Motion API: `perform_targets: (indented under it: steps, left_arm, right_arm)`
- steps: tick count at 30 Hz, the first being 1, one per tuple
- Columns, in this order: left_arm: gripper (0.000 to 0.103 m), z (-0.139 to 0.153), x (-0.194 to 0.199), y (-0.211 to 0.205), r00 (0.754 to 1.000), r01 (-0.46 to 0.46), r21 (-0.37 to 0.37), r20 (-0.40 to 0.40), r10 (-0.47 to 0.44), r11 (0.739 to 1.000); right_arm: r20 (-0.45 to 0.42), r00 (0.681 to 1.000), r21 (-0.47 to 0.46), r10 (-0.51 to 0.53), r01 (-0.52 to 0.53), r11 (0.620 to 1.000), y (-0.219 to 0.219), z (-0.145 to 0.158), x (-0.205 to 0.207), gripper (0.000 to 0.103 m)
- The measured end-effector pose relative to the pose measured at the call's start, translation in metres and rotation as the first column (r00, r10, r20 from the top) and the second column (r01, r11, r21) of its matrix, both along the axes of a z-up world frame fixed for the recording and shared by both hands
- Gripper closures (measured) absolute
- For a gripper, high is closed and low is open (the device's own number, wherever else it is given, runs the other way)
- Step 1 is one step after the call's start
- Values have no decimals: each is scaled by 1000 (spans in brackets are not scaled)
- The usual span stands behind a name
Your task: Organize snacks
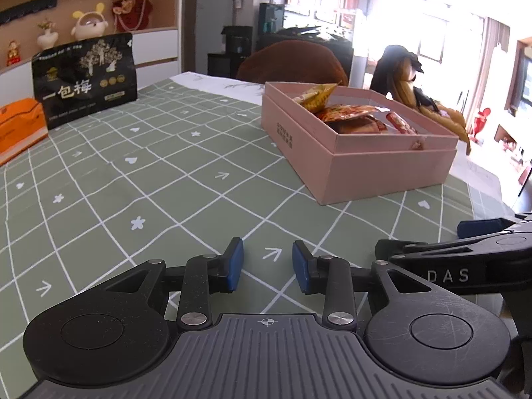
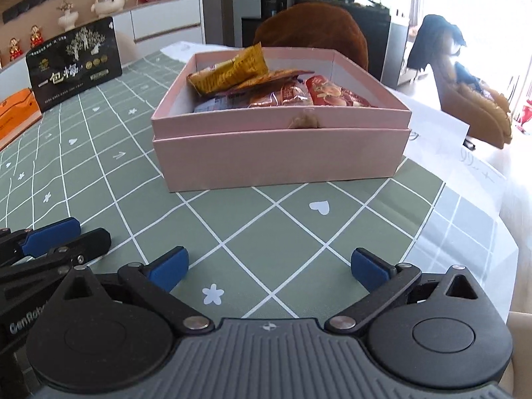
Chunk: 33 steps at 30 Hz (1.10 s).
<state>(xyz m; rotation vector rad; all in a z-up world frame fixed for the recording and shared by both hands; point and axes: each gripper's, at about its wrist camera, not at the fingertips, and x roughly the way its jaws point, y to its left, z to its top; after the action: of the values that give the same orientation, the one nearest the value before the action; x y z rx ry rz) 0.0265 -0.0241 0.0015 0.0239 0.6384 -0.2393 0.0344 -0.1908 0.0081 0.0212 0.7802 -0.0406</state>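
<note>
A pink box (image 2: 279, 159) stands on the green checked tablecloth and holds several snack packets (image 2: 239, 73), yellow and red ones. It also shows in the left wrist view (image 1: 382, 173) with the packets (image 1: 349, 113) inside. My left gripper (image 1: 267, 264) is open and empty, low over the cloth, well short of the box. My right gripper (image 2: 269, 267) is open wide and empty, in front of the box's near wall. The left gripper's fingers (image 2: 50, 236) show at the left of the right wrist view.
A large black snack bag (image 1: 84, 78) stands at the far left of the table, with an orange box (image 1: 18, 126) beside it. Chairs (image 2: 312, 30) stand behind the table. A white sheet (image 2: 442, 139) lies right of the pink box, near the table's edge.
</note>
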Motion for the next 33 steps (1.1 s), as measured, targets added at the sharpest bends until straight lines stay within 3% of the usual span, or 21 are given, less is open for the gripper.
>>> perform_targets:
  steps: [4,7,33]
  left_arm:
    - [66,0,-2,-5,1000,8,39,5,-8,999]
    - [66,0,-1,-4,1000,8,28,3,-8,1000]
    - [66,0,-1,0,1000,5,2,-1,-5,1000]
  right_arm:
    - [68,998,-3,11,-11,1000,-1,-5,-9,0]
    - [91,996,-2,10,-10,1000,-1,-6,-11,0]
    - [91,996,2,5,-5,1000,0,-6,-11,0]
